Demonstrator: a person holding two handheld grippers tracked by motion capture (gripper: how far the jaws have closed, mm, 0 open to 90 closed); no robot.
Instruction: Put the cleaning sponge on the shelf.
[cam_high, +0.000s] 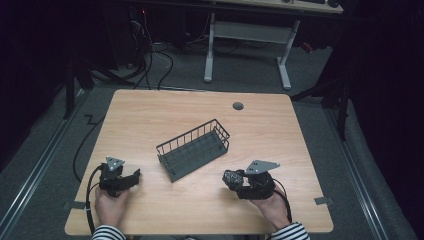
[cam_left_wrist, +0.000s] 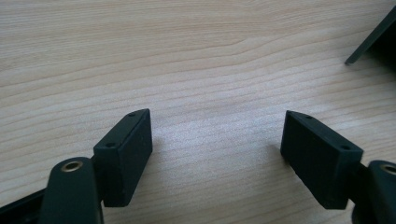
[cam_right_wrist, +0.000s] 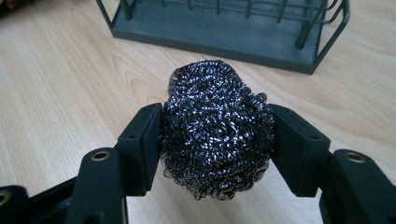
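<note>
A dim lab or office workspace set up for recording. A light wood desk (cam_high: 150, 115) with a cable grommet (cam_high: 238, 106) near its far edge stands on grey carpet (cam_high: 240, 75). Beyond it is a second desk on a white frame (cam_high: 285, 65), with loose cables (cam_high: 150, 60) trailing across the floor and dark stands (cam_high: 70, 85) at the sides.

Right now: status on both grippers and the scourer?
Left gripper open, empty. Right gripper shut on dark steel-wool scourer. Grey wire basket ahead, path clear.

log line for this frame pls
left gripper: open, empty | right gripper: shut on steel wool | wire basket: empty, mid-table
</note>
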